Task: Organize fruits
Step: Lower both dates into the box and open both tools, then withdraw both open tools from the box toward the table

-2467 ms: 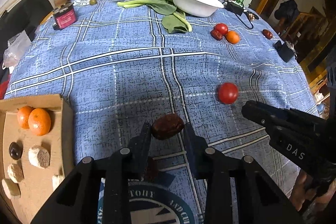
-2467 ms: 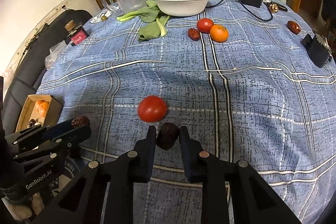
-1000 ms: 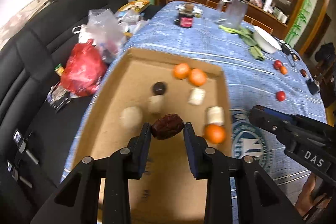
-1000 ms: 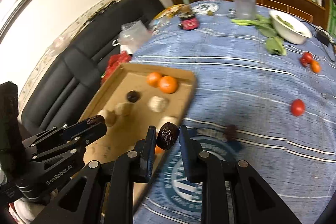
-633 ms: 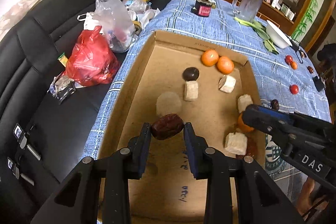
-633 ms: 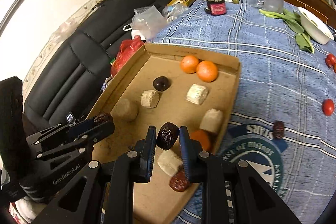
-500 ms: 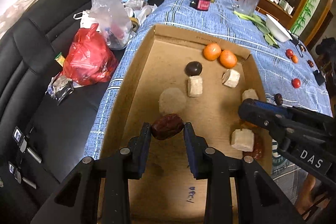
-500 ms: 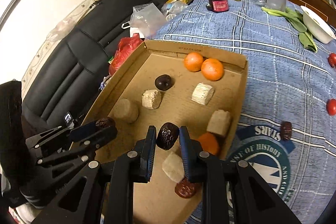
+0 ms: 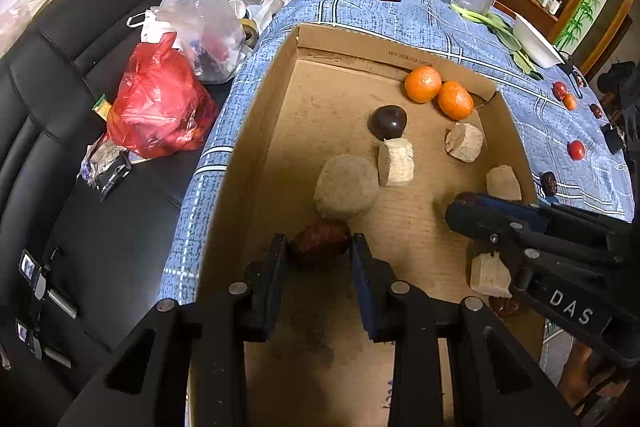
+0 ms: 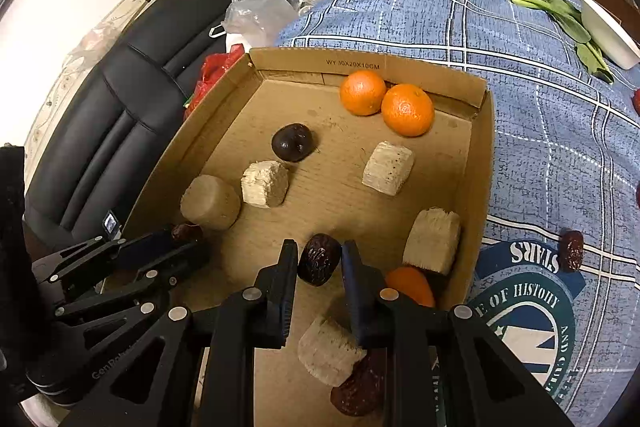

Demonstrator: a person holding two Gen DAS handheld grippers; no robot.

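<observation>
Both tools hover over the cardboard box at the bench's edge beside the sofa, each clamped on a dried date. The left tool holds a reddish date just beside a round tan cake; the right tool holds a dark date above bare cardboard. Lower each onto bare floor before letting go, clear of the cakes and oranges, so neither rolls.

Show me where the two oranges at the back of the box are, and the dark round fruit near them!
Two oranges [image 10: 386,103]: right wrist view, where they touch.
Dark round fruit [image 10: 292,142]: right wrist view, middle of its top.
Box [image 10: 360,64]: right wrist view, far wall.
</observation>
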